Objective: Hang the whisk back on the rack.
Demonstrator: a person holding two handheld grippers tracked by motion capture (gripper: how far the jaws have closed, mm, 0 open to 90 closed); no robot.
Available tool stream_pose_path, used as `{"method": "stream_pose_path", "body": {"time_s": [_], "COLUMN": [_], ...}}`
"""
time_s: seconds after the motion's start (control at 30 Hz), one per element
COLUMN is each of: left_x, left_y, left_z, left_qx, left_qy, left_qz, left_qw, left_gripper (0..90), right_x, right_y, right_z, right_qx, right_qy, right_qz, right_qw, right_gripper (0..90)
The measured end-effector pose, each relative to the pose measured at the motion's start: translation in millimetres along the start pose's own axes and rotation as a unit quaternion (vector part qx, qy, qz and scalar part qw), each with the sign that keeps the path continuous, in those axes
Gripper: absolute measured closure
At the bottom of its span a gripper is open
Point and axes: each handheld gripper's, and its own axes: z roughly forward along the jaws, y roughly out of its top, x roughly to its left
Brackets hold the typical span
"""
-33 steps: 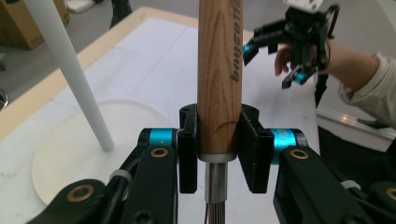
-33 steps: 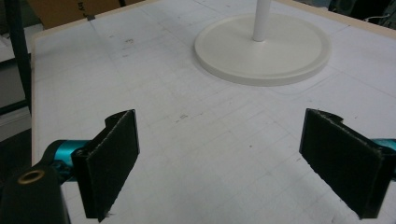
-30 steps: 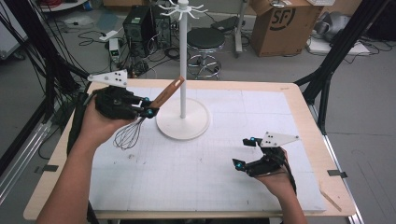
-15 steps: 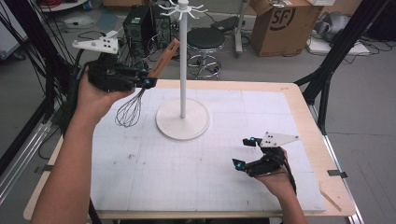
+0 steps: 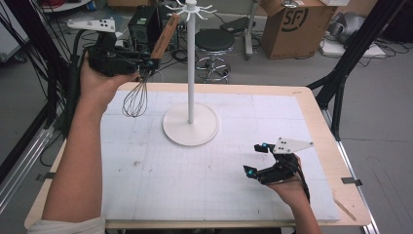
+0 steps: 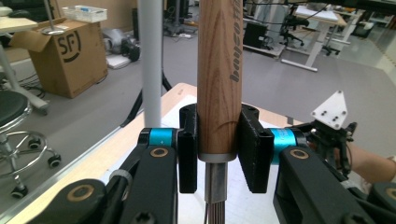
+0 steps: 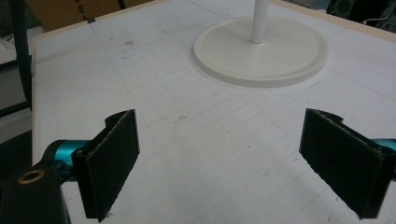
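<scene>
whisk: a whisk with a brown wooden handle and a bulb of thin metal wires is seen in the high view, held up in the air over the far-left corner of the table; the handle slants up and to the right, the wires hang down toward the mat. Dark lettering is printed along the handle in the left gripper view, too cut off to be read

stand: a white stand with a round flat base and a tall thin pole is set on the far middle of the mat, with small hooks at the top. The handle tip is seen near the hooks, a bit to their left; touching or not can't really be told

edges and room: the white gridded mat is laid over most of the wooden tabletop, with a strip of bare wood left around it. Plenty of bare mat is left between the stand base and the near edge, and between the two grippers, which are kept well apart

left gripper: the left gripper is clamped on the whisk, pads pressed on both sides of the handle's lower end, just above the metal collar

right gripper: the right gripper is spread wide with nothing between the pads, held low over the near-right part of the mat, pointed toward the stand base
</scene>
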Motion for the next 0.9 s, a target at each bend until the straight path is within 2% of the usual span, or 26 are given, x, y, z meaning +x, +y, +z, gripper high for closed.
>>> {"method": "stream_pose_path", "body": {"time_s": [0.1,0.17,0.23,0.6,0.9], "left_x": [2.4,3.7,4.9,12.4,15.2], "left_y": [6.1,9.0,11.3,9.1,7.6], "left_z": [1.0,0.9,0.7,-1.6,1.1], "left_qx": [0.004,-0.004,-0.001,0.005,0.017], "left_qy": [0.008,0.006,0.011,0.025,0.030], "left_qz": [0.003,0.000,0.003,-0.008,-0.009], "left_qw": [1.0000,1.0000,0.9999,0.9996,0.9994], "left_gripper": [71.4,71.3,71.3,71.3,71.3], "right_x": [0.3,0.4,0.3,0.0,-0.2], "right_y": [0.0,0.1,0.1,-0.3,-0.5], "right_z": [1.0,1.3,0.5,0.0,0.5], "right_qx": [0.002,0.003,0.002,0.003,0.005], "right_qy": [0.001,-0.001,-0.002,-0.003,-0.003], "right_qz": [-0.001,-0.003,-0.001,-0.003,-0.002], "right_qw": [1.0000,1.0000,1.0000,1.0000,1.0000], "right_gripper": [11.2,11.2,11.2,11.3,11.3]}}
